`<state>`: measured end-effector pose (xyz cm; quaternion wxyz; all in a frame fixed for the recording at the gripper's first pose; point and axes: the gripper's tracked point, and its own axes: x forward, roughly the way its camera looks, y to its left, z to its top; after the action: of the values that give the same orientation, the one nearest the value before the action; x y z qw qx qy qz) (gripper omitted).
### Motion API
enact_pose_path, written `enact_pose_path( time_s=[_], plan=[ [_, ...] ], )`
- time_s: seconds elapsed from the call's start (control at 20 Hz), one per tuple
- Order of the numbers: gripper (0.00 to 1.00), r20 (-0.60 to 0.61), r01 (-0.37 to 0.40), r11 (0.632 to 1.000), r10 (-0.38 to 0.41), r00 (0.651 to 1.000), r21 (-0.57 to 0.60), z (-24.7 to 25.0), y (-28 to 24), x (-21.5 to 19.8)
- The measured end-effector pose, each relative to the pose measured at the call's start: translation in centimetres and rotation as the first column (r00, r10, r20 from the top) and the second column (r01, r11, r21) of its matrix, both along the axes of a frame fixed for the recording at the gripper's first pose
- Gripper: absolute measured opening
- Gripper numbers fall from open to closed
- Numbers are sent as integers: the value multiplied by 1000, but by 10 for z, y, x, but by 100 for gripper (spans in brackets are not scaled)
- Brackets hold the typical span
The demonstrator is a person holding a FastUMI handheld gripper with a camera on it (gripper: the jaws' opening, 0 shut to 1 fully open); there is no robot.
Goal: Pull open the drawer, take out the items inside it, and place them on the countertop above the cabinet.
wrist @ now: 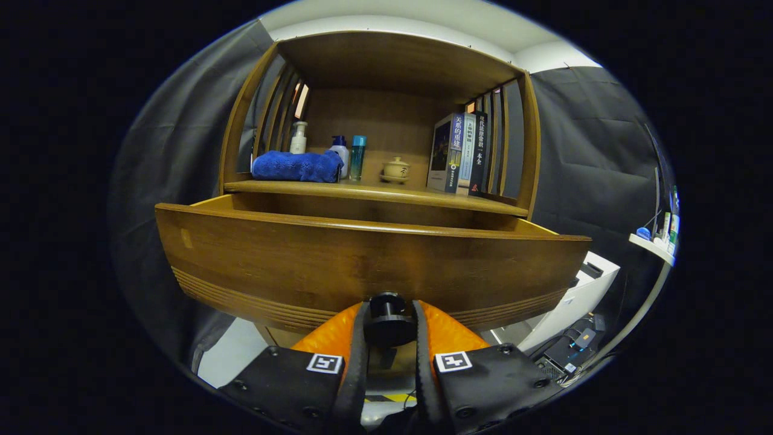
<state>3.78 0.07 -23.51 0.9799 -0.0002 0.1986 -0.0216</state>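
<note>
My tongs (389, 320) clench the knob (388, 326) of the pulled-out drawer (362, 266); its front hides whatever lies inside; at 12 o'clock, the counter (374, 193) carries a towel (296, 166)

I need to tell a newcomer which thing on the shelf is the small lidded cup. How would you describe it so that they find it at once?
Look at the wooden cabinet, whose drawer front has a dark knob held between the tool fingers. On the shelf above the drawer, the cup stands between the bottles and the books. It alone is low, round and cream-coloured.
</note>
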Motion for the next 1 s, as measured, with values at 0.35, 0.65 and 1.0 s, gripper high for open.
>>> enact_pose_path(
  time_s=[0.35, 0.65, 1.0],
  plan=[
    [42, -4, -3, 1000, 3, 1000, 3, 1, 0, -8],
    [69, 1, -13, 1000, 13, 1000, 21, -3, 1, -9],
    [100, 65, -47, 998, 50, 997, -50, 14, 8, -24]
  ],
)
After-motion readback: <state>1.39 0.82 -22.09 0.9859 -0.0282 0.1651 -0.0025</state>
